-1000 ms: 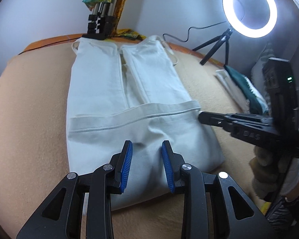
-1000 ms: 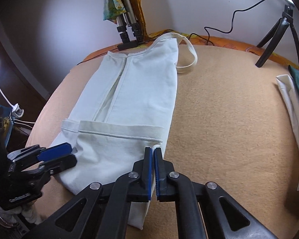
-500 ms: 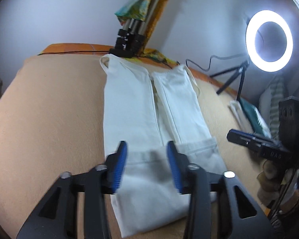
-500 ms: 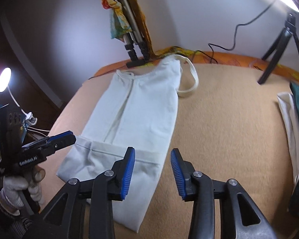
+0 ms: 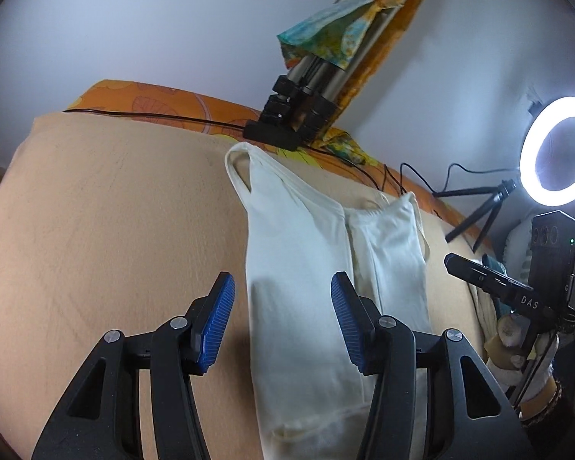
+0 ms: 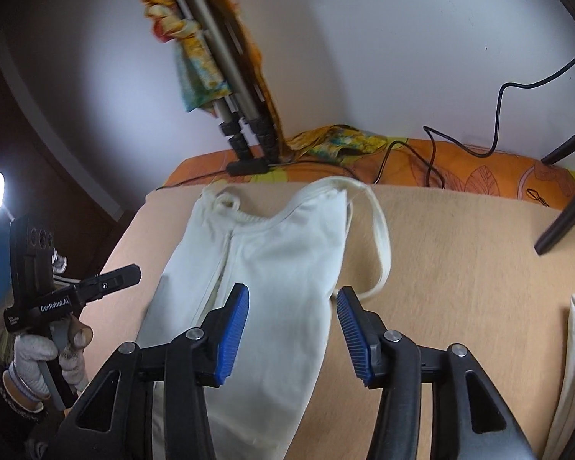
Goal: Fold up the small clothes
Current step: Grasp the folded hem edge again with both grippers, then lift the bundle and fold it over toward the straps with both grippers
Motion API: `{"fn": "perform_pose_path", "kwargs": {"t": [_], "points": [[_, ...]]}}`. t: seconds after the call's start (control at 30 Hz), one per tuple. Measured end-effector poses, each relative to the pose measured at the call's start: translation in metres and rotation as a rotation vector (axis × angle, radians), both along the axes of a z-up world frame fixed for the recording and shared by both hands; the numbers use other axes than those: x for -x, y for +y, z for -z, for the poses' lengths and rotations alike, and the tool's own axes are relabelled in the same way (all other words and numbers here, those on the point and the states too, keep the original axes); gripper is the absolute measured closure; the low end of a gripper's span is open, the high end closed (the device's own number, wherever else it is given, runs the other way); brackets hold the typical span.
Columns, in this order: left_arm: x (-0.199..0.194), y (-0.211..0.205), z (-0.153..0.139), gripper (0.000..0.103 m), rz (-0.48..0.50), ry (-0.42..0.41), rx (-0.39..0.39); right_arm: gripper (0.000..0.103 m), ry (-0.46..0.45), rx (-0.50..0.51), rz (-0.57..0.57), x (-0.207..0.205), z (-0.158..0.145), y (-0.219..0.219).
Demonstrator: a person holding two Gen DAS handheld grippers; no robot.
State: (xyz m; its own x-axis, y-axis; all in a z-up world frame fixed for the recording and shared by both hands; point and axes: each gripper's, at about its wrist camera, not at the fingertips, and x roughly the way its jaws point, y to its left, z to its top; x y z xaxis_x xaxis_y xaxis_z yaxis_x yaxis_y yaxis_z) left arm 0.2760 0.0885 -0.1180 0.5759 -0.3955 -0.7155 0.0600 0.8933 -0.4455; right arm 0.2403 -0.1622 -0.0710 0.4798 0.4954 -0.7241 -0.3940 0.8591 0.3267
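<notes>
Hem fold done; my left gripper (image 5: pixel 280 322) and right gripper (image 6: pixel 293 335) just opened, empty above top (image 5: pixel 310 268). Next: grab far straps, fold near.

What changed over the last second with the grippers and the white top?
The right gripper let go of the white top's folded hem; both it and the left gripper have just been opening and moved toward the straps. The top stays folded on the tan blanket.
</notes>
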Motion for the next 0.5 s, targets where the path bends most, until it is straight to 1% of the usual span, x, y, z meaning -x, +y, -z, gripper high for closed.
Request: {"fn": "perform_pose_path", "kwargs": {"t": [0.1,0.23,0.3,0.37,0.4,0.43,0.47,0.5], "points": [[-0.018,0.006,0.006,0.052,-0.013,0.012,0.018,0.048,0.021,-0.006,0.015,-0.023,0.006,-0.001],[-0.039,0.010,0.018,0.051,-0.025,0.035,0.047,0.048,0.041,-0.001,0.032,-0.046,0.017,0.000],[-0.047,0.011,0.026,0.051,-0.029,0.052,0.071,0.048,0.054,-0.016,0.034,-0.055,0.022,0.001],[-0.053,0.010,0.031,0.051,-0.026,0.061,0.099,0.050,0.073,-0.046,0.025,-0.063,0.026,0.003],[-0.053,0.010,0.031,0.051,-0.027,0.045,0.109,0.059,0.079,-0.055,0.021,-0.066,0.028,0.003],[-0.055,0.010,0.031,0.052,-0.019,0.047,0.117,0.070,0.085,-0.066,0.014,-0.068,0.029,0.003],[-0.056,0.009,0.031,0.054,-0.013,0.044,0.121,0.074,0.094,-0.074,0.007,-0.070,0.031,0.004],[-0.057,0.007,0.031,0.055,-0.011,0.040,0.114,0.081,0.095,-0.071,0.007,-0.072,0.032,0.005]]}}
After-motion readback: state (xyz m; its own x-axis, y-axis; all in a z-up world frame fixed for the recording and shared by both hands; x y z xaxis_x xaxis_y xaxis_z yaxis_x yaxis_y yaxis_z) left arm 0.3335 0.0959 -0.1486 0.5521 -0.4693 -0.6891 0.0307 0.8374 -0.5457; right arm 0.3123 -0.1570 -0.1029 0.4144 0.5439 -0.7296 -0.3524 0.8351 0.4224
